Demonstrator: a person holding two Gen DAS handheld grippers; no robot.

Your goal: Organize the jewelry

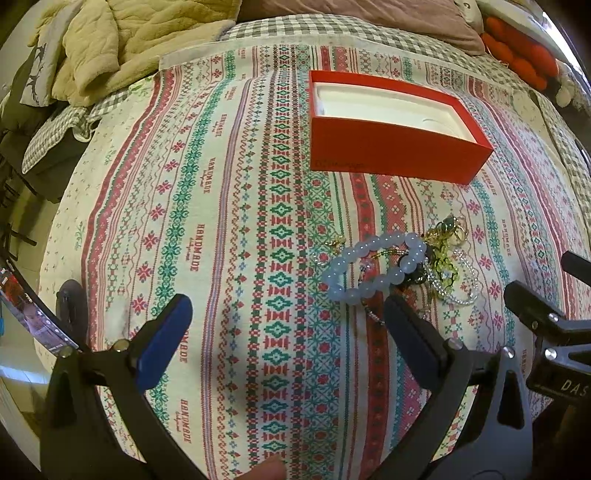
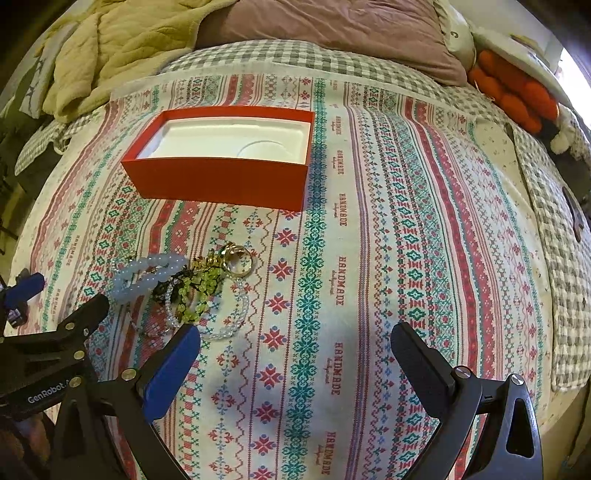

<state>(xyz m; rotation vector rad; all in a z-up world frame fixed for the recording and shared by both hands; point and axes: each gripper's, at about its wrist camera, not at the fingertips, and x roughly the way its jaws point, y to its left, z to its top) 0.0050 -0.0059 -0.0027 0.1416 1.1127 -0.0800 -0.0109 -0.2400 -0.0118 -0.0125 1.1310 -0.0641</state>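
From the left wrist view, the left gripper [image 1: 284, 317] hovers above the bed with its fingers [image 1: 162, 343] spread wide and nothing between them, over a patterned cloth [image 1: 207, 206] printed with "HANDMADE". Just ahead of its right finger lies a heap of jewelry: a pale blue bead bracelet [image 1: 376, 267] on the near side, tangled with a green bead strand [image 1: 441, 258], a clear bead bracelet [image 1: 463, 291] and gold pieces [image 1: 456, 227]. Farther back stands an open red box [image 1: 388, 147] with a white insert, apart from the heap. At the right edge the right gripper's black frame pokes in. From the right wrist view, the right gripper [image 2: 295, 354] also hangs with fingers [image 2: 171, 373] wide apart and empty; the jewelry sits just beyond its left finger, the pale blue bead bracelet [image 2: 144, 277] to the left, green bead strand [image 2: 199, 291] in the middle, gold rings [image 2: 240, 260] behind. The red box [image 2: 221, 181] lies behind the heap, and a mauve pillow [image 2: 332, 33] and beige quilt [image 2: 122, 48] sit at the head of the bed
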